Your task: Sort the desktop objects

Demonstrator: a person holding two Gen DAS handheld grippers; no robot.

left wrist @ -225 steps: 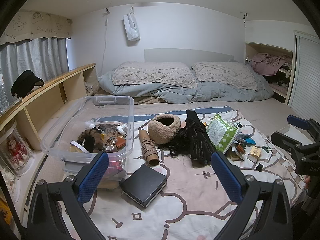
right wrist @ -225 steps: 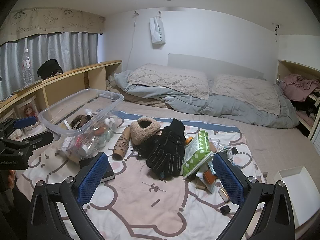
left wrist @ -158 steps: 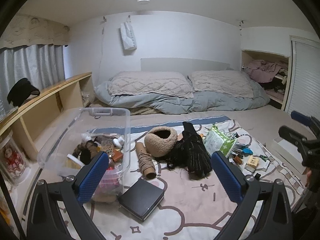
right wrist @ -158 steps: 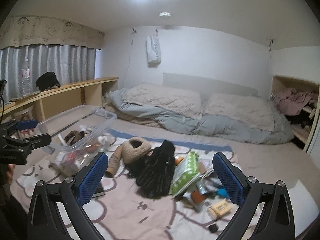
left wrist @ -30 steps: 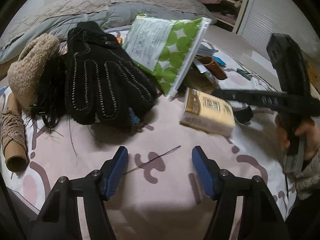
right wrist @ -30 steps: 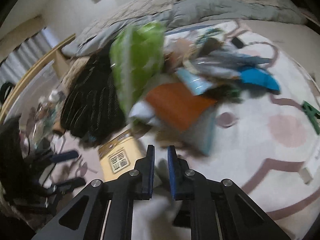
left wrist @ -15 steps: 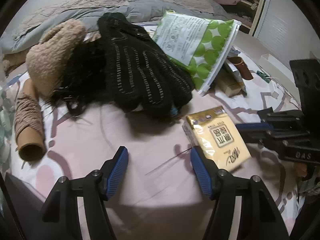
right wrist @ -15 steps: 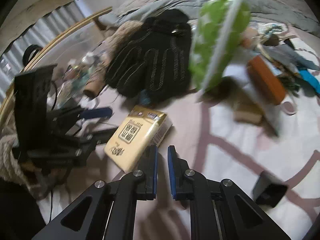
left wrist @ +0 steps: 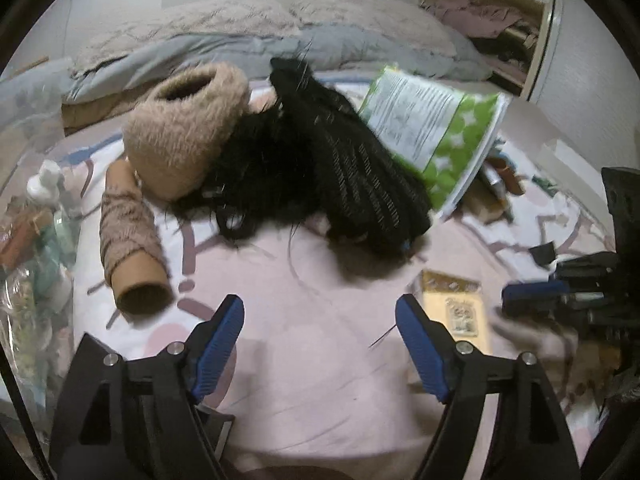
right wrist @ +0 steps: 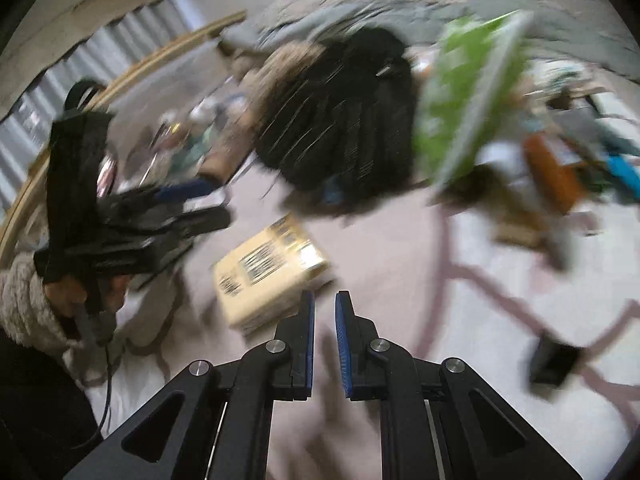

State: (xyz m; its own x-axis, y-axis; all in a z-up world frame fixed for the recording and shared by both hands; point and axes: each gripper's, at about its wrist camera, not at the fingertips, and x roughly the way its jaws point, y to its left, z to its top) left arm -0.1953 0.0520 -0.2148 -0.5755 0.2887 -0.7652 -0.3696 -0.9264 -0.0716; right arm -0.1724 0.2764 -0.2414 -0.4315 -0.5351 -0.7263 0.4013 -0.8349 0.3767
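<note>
Pink bedspread (left wrist: 304, 344); yellow tissue pack (right wrist: 268, 272), printed label blurred, unreadable

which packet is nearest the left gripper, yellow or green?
The yellow tissue packet, flat on the blanket right beside the left gripper; the green-and-white packet leans far behind, by the black gloves.

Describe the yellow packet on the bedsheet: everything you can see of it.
The yellow tissue packet is a flat rectangular soft pack in glossy wrap with dark printed characters and a darker gold band at one end. It lies flat on the pink sheet, below the black gloves. No gripper pad touches it. Blur hides finer print.
</note>
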